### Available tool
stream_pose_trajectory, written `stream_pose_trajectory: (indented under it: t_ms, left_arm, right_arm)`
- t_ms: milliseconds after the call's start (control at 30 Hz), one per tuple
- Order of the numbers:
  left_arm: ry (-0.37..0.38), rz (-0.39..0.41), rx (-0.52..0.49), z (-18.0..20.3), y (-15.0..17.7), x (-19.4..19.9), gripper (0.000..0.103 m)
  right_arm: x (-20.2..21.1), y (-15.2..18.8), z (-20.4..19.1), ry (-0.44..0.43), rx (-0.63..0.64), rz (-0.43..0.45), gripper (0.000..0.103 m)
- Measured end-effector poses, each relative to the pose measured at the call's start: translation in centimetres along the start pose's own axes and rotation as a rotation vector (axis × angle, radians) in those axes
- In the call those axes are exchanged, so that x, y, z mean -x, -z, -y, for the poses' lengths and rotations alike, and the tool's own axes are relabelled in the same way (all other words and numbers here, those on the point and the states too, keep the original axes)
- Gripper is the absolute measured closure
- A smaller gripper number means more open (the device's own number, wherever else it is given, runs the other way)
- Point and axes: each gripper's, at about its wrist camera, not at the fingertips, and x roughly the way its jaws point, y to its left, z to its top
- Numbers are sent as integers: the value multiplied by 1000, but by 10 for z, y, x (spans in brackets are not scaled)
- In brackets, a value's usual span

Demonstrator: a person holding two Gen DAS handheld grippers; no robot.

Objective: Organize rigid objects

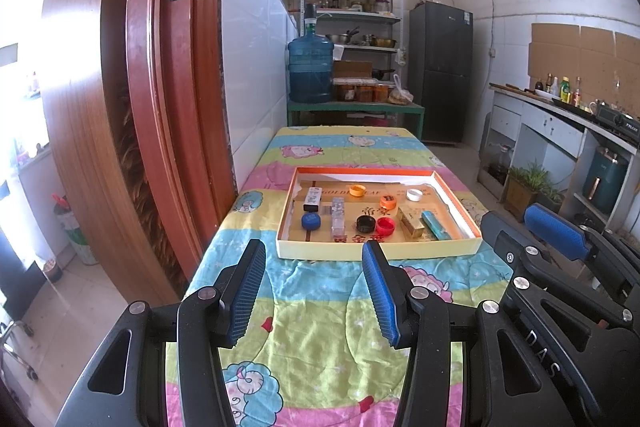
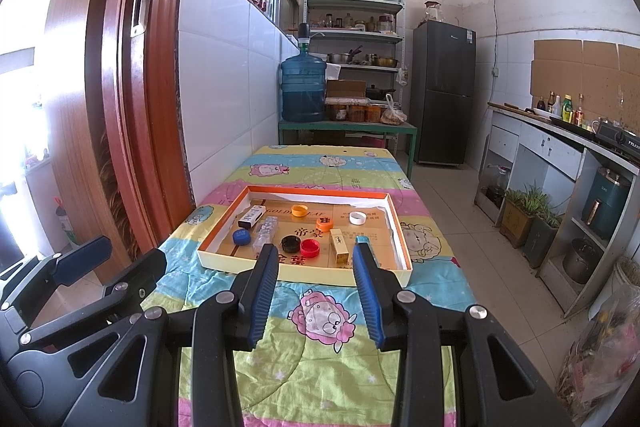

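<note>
Bedsheet-covered table [image 1: 320,327] lies bare before the tray [image 1: 376,251]'s near rim; both tongs [image 1: 314,291] [image 2: 316,291] gape wide, empty.

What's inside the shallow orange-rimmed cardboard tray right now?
Inside the shallow orange-rimmed cardboard tray: six plastic bottle caps, a gold rectangular box, a teal lighter, a clear case, a black-and-white stick. The right claw hides part of its near edge.

Table [image 1: 256,187] under a cartoon-print cloth [image 1: 320,327], shallow orange-rimmed tray [image 1: 376,247] resting on it, apparently cardboard
</note>
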Motion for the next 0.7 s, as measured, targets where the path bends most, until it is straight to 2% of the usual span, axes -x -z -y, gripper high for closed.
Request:
stream_pose_trajectory:
  t_ms: [700]
  left_arm:
    - [0, 0, 0, 2, 3, -1, 51]
  right_arm:
    - [0, 0, 0, 1, 1, 1, 65]
